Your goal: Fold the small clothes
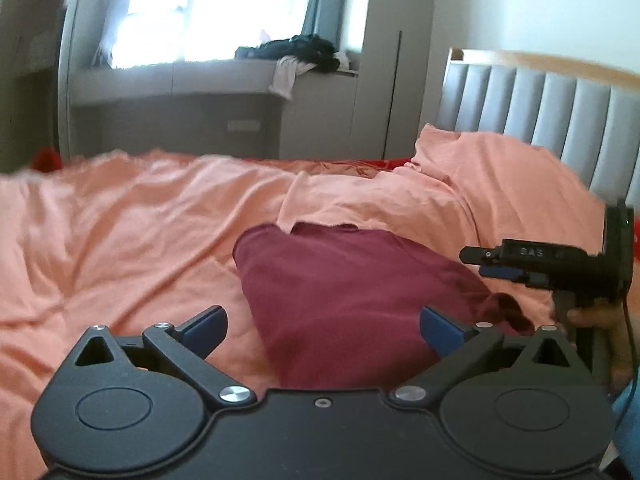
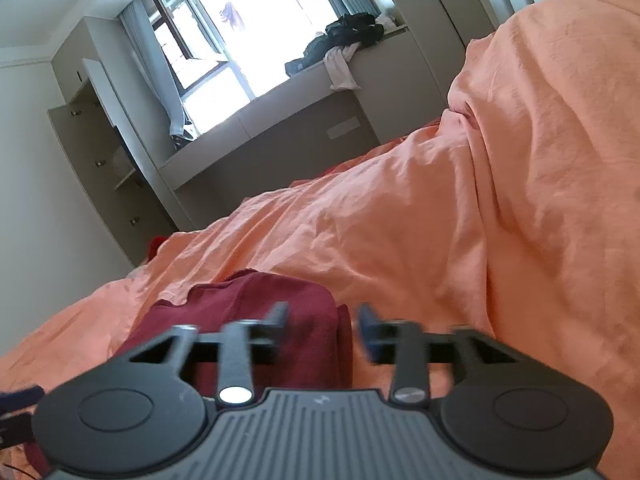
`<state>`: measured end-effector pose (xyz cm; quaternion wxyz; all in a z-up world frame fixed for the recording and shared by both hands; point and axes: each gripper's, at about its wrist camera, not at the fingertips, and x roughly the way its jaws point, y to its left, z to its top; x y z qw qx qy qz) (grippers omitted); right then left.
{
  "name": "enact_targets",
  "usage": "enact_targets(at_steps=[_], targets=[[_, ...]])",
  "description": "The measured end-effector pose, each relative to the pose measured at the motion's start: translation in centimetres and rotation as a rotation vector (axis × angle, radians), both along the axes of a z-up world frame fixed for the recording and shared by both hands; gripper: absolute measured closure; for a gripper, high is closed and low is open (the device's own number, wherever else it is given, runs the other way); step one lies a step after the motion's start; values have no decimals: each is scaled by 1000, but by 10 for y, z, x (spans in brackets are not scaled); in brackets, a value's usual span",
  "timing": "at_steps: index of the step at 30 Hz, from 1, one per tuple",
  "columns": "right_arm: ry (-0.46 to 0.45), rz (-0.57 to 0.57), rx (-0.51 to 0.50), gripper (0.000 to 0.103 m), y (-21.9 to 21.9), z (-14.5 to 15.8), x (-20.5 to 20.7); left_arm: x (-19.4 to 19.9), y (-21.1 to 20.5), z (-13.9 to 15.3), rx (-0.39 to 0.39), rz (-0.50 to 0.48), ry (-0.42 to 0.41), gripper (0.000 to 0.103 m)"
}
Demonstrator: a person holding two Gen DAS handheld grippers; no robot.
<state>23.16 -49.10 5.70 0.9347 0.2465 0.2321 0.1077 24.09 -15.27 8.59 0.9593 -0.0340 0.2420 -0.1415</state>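
Note:
A dark red garment (image 1: 352,292) lies folded on the orange bedspread (image 1: 120,220), its far edge tucked under a fold of the spread. My left gripper (image 1: 324,330) is open, its blue fingertips (image 1: 206,330) spread over the garment's near edge with nothing between them. My right gripper (image 1: 486,262) shows at the right of the left wrist view, held in a hand just above the garment's right end. In the right wrist view the right gripper (image 2: 324,326) is blurred, jaws apart, empty, over the garment's (image 2: 260,312) right edge.
A padded grey headboard (image 1: 560,112) stands at the right, with the bedspread heaped over pillows (image 2: 560,160) before it. A window ledge (image 1: 200,76) beyond the bed holds a pile of dark and white clothes (image 1: 304,54). A cupboard (image 2: 104,152) stands left.

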Motion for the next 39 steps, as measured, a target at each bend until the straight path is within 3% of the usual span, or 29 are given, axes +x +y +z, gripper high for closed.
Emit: enact_targets(at_steps=[2, 4, 9, 12, 15, 22, 25, 31, 33, 35, 39], targets=[[0, 14, 12, 32, -1, 0, -3, 3, 10, -6, -63, -1, 29, 1], [6, 35, 16, 14, -1, 0, -5, 5, 16, -12, -99, -5, 50, 1], [28, 73, 37, 0, 2, -4, -6, 8, 16, -33, -82, -10, 86, 0], [66, 99, 74, 0, 2, -11, -2, 10, 19, -48, -83, -14, 126, 0], [125, 137, 133, 0, 3, -22, 5, 12, 28, -56, -135, -25, 147, 0], [198, 160, 260, 0, 7, -48, 22, 23, 30, -53, -148, -99, 151, 0], [193, 154, 246, 0, 10, -51, 26, 35, 27, -46, -144, -125, 170, 0], [178, 142, 206, 0, 19, -53, 32, 46, 9, -44, -46, -153, 138, 0], [172, 141, 207, 0, 18, -55, 32, 44, 11, -53, -69, -147, 132, 0], [165, 139, 204, 0, 19, -56, 32, 42, 18, -65, -140, -132, 139, 0], [153, 129, 184, 0, 22, -58, 30, 41, 23, -68, -143, -143, 128, 0]])
